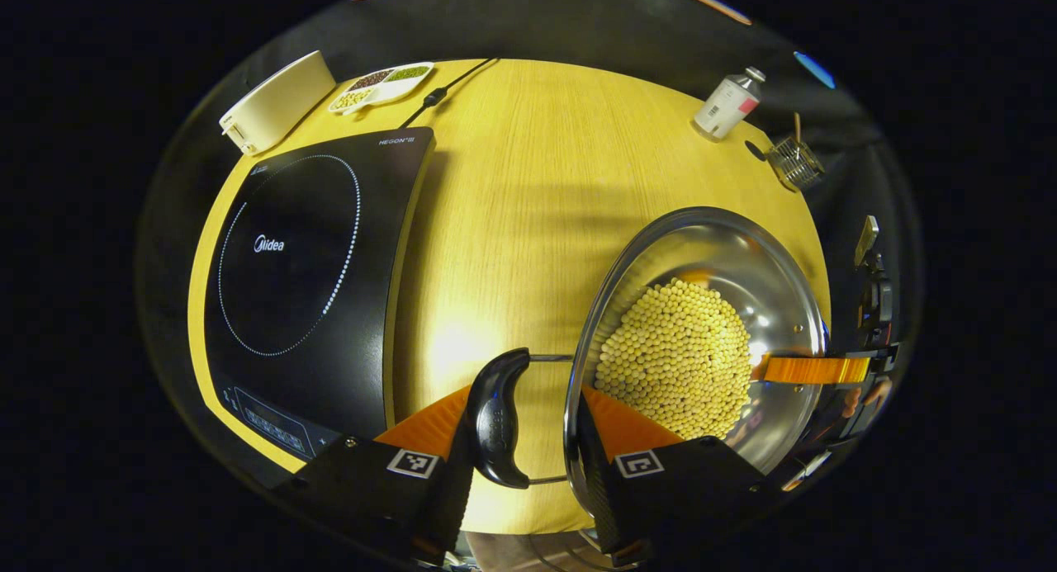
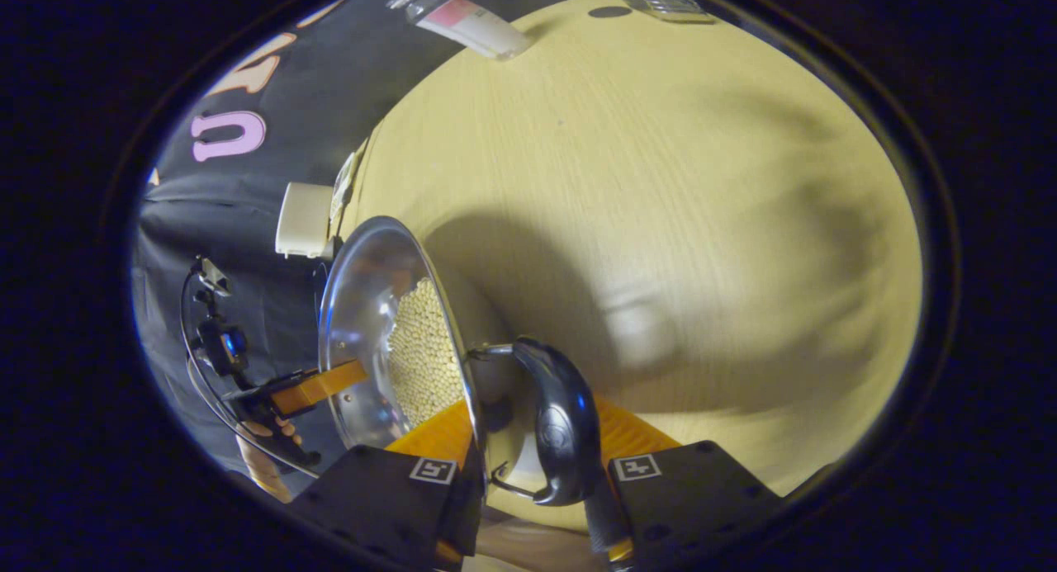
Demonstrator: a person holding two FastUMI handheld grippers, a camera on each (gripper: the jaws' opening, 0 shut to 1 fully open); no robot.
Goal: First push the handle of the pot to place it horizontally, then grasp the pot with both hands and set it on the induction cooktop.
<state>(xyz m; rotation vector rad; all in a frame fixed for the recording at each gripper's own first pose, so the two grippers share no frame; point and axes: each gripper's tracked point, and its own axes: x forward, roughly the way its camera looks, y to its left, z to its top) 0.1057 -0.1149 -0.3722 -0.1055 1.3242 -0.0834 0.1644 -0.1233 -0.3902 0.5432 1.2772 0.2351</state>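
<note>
Left gripper view: left gripper (image 1: 528, 440) fingers straddle pot (image 1: 702, 324) handle (image 1: 498, 419), grip unclear; right gripper (image 2: 533, 456) likewise; cooktop (image 1: 314, 267) at 9 o'clock.

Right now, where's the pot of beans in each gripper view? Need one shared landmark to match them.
Left gripper view: the pot sits lower right on the wooden table, its black handle between the left gripper fingers.
Right gripper view: the pot sits lower left, seen edge-on and tilted, its other handle between the right gripper fingers.
Shared landmark: the white bottle at the table's far edge.
</note>
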